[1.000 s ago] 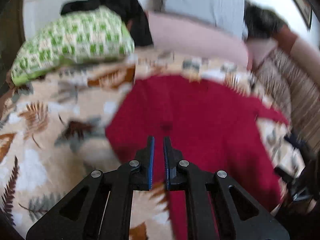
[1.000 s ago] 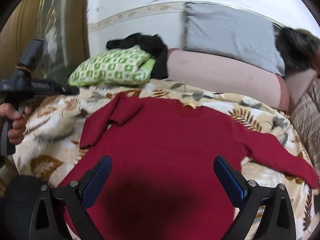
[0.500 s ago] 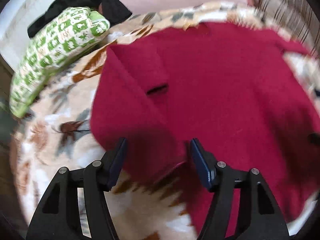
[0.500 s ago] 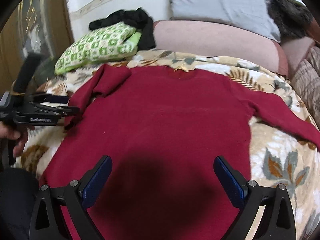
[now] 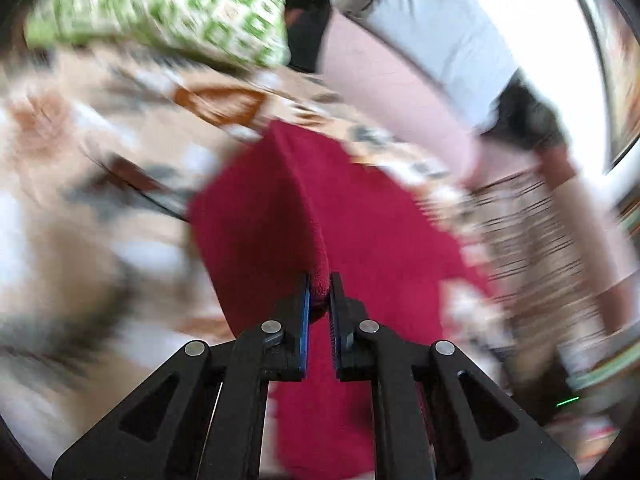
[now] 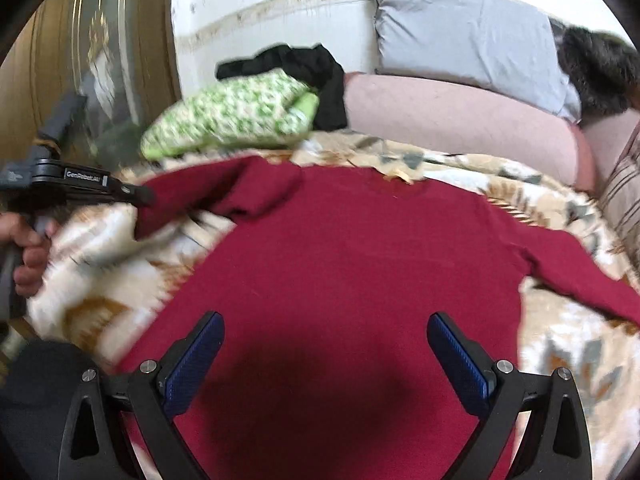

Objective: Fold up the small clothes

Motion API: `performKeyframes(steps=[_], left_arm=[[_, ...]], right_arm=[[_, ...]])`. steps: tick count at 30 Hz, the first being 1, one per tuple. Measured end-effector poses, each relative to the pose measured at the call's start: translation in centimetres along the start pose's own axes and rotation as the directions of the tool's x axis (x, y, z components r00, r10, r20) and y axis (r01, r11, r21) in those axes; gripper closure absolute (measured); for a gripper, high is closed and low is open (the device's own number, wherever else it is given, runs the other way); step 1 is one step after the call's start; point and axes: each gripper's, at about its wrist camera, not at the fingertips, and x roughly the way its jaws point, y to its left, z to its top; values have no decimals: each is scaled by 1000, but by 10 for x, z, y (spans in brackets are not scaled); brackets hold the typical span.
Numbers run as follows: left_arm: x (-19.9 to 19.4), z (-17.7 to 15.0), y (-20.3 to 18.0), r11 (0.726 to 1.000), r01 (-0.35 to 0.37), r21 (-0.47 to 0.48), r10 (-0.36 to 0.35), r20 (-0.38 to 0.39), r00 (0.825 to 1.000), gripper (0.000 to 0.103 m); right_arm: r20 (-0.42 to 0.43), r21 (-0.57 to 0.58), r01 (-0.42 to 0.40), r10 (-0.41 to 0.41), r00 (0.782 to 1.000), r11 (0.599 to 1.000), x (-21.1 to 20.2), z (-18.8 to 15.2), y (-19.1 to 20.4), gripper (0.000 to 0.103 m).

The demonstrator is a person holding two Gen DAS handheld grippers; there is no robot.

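A dark red sweater lies spread front-up on a leaf-patterned blanket. In the blurred left wrist view, my left gripper is shut on the cuff of the sweater's left sleeve, which rises as a ridge from the cloth. In the right wrist view that same left gripper holds the sleeve stretched out to the left, a hand on its handle. My right gripper hangs open over the sweater's lower body, nothing between its blue pads. The other sleeve trails off to the right.
A green-and-white patterned pillow with black clothing on it lies at the head of the bed. A pink bolster and a grey pillow sit behind. A striped cushion is at the right, a wooden door at the left.
My left gripper opened over the folded-in left sleeve, closed on its cuff and pulled it out leftward. The right gripper sank slightly and stayed open over the sweater.
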Motion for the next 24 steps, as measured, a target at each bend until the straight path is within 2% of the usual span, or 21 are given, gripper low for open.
performKeyframes(steps=[1, 3, 6, 8, 14, 17, 19, 20, 22, 24], left_arm=[[-1, 0, -10, 997, 66, -31, -66, -15, 998, 96], [-2, 1, -29, 992, 123, -33, -124, -29, 992, 96], [5, 4, -61, 991, 131, 13, -131, -56, 990, 96], [13, 4, -73, 991, 133, 20, -131, -70, 989, 96], [31, -2, -73, 993, 115, -15, -116, -102, 988, 96], [37, -1, -76, 994, 113, -14, -114, -92, 989, 96], [38, 1, -74, 994, 109, -32, -111, -73, 991, 96], [39, 3, -69, 991, 120, -57, -124, -66, 990, 96], [41, 8, -60, 987, 130, -94, -135, -44, 990, 96], [39, 11, -59, 984, 153, -93, -157, -33, 987, 96]], right_arm=[[15, 9, -39, 39, 999, 999, -3, 5, 6, 2], [58, 3, -120, 119, 991, 993, -12, 15, 18, 2], [140, -36, -208, 211, 967, 977, -29, 24, 40, 2], [158, -44, -251, 254, 954, 967, -25, 30, 51, 2], [148, 46, -256, 247, 958, 966, 22, 56, 58, 2], [174, 61, -263, 250, 953, 963, 25, 65, 53, 3], [161, 46, -249, 239, 958, 967, 29, 67, 52, 19], [159, 39, -285, 276, 948, 958, 31, 68, 50, 33], [148, -12, -306, 305, 941, 952, 29, 71, 55, 50], [126, -76, -261, 269, 955, 962, 30, 74, 67, 59]])
